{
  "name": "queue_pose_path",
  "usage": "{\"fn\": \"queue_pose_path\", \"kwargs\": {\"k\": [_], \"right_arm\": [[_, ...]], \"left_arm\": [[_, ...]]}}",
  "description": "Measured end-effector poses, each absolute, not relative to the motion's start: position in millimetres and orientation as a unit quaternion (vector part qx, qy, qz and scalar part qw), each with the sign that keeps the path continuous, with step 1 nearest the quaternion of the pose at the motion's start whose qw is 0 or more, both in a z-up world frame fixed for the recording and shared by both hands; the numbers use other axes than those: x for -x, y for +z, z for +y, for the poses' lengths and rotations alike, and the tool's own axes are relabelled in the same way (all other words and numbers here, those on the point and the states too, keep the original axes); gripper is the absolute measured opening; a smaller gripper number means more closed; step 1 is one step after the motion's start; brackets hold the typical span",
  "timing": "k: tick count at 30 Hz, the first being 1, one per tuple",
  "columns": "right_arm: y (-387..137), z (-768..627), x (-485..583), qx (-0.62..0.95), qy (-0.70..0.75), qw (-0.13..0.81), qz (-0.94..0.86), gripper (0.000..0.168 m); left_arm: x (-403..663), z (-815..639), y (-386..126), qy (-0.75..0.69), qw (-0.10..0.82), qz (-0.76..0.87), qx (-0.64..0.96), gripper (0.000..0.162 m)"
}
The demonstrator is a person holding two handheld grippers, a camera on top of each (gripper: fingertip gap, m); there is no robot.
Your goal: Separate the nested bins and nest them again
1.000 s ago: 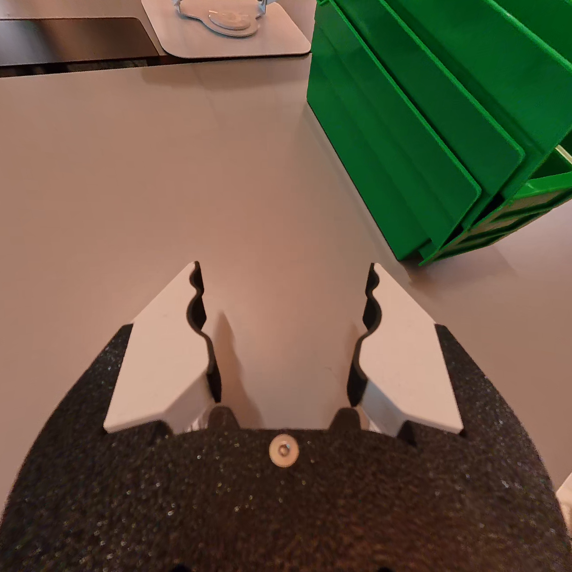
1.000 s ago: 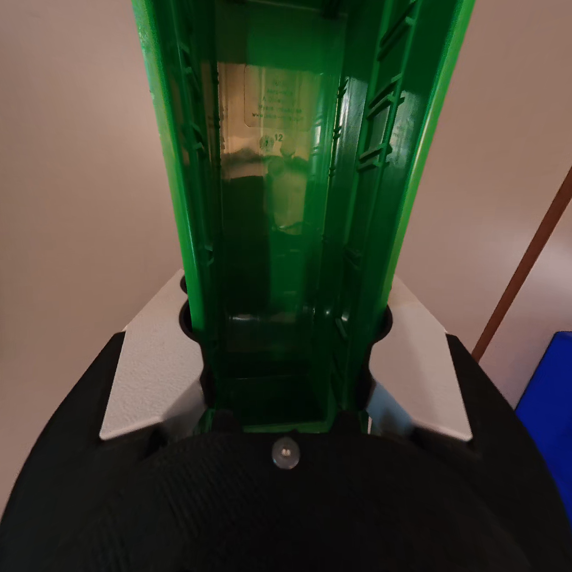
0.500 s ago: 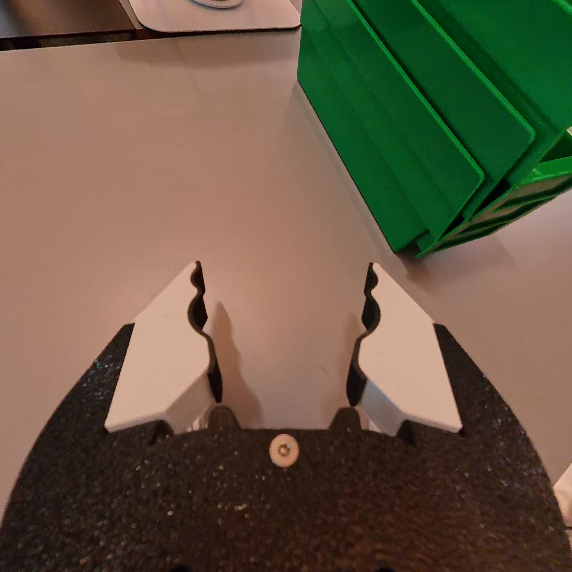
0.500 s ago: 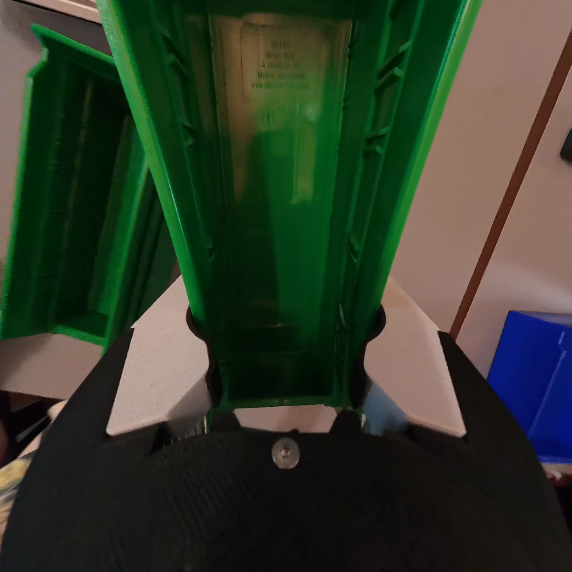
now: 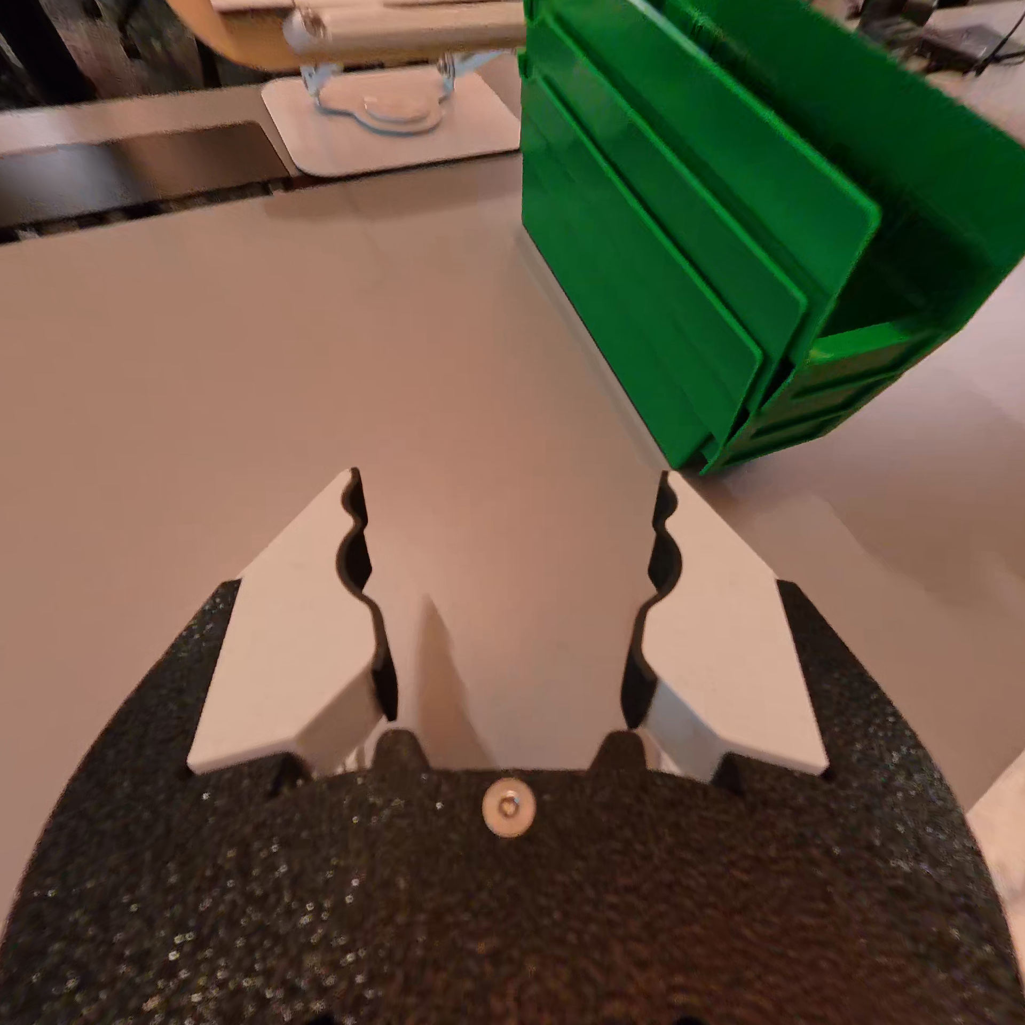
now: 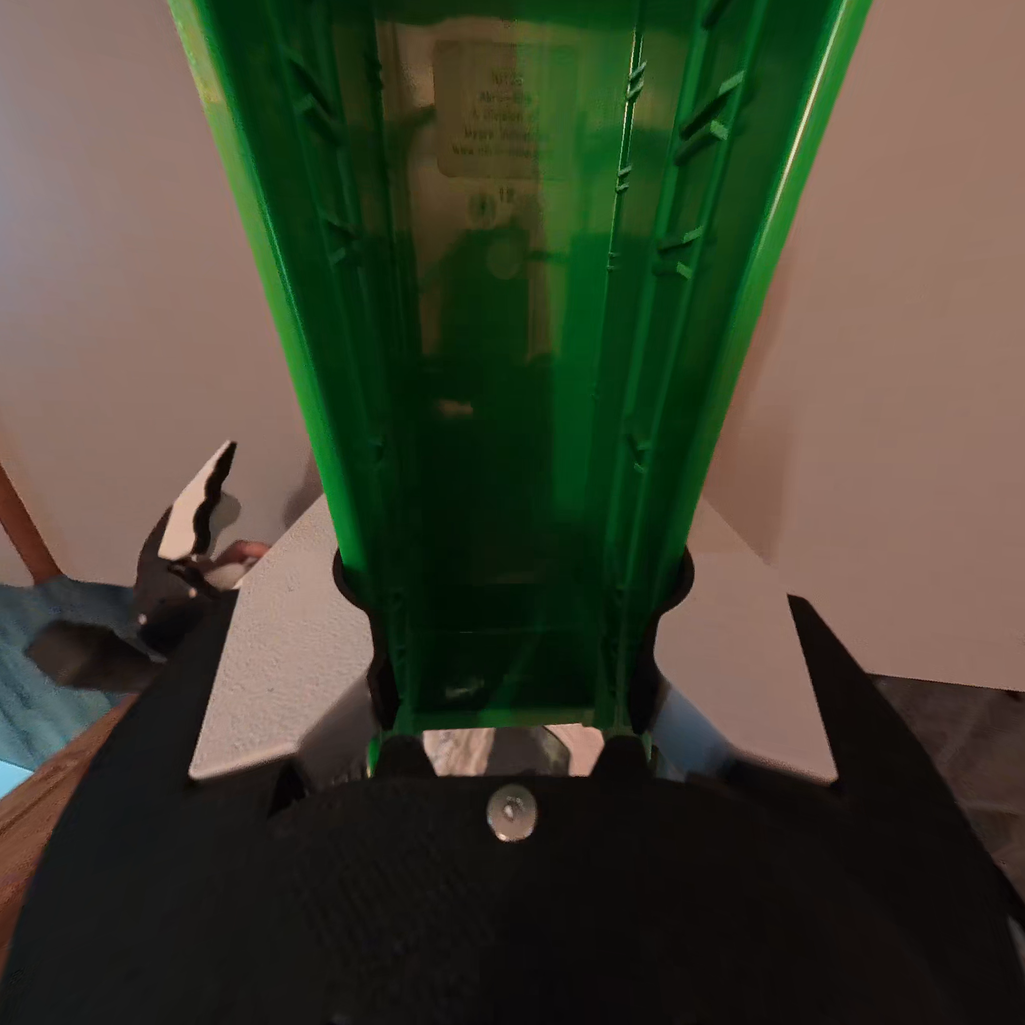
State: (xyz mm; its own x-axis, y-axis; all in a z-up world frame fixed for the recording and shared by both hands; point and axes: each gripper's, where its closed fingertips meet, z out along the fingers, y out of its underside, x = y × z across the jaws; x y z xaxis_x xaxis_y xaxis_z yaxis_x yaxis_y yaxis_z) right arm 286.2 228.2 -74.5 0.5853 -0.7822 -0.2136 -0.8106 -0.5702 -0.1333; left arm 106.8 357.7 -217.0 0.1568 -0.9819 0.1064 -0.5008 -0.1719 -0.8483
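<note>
A stack of nested green bins stands tilted on the beige table, at the upper right of the left wrist view. My left gripper is open and empty, low over the table, to the left of the stack's near corner and apart from it. My right gripper is shut on a single green bin. Its fingers clamp the two long side walls at the near end, and the bin runs away from the camera. The left gripper also shows in the right wrist view, at the lower left.
A flat pale base plate with a metal stand sits at the table's back edge, beside a dark recess. In the right wrist view a wooden edge and a blue-green cloth lie at the lower left.
The right gripper has swung with its bin: the stack seen on its left half a second ago is out of view and the left gripper now shows. The left view has tilted up.
</note>
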Motion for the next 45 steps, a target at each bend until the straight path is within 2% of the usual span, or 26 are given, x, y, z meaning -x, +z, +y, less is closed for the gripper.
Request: {"fn": "queue_pose_path", "kwargs": {"k": [7, 16, 29, 34, 41, 45], "right_arm": [[-82, 260, -278, 0.871, 0.06, 0.138, 0.467, 0.111], [-114, 272, -288, 0.879, 0.046, 0.099, 0.464, 0.111], [-161, 260, -302, 0.896, -0.075, 0.022, 0.438, 0.119], [-179, 269, -307, 0.894, -0.06, 0.032, 0.443, 0.122], [-179, 287, -309, 0.884, -0.035, 0.065, 0.462, 0.119], [-179, 305, -299, 0.892, -0.026, 0.071, 0.446, 0.124]], "left_arm": [[-97, 359, -196, -0.373, 0.364, 0.532, 0.667, 0.101], [-98, 371, -205, -0.376, 0.35, 0.521, 0.682, 0.101], [-90, 376, -192, -0.391, 0.356, 0.506, 0.682, 0.101], [-90, 378, -194, -0.394, 0.352, 0.504, 0.683, 0.101], [-93, 378, -197, -0.392, 0.348, 0.505, 0.685, 0.1], [-96, 376, -200, -0.386, 0.347, 0.513, 0.684, 0.1]]}}
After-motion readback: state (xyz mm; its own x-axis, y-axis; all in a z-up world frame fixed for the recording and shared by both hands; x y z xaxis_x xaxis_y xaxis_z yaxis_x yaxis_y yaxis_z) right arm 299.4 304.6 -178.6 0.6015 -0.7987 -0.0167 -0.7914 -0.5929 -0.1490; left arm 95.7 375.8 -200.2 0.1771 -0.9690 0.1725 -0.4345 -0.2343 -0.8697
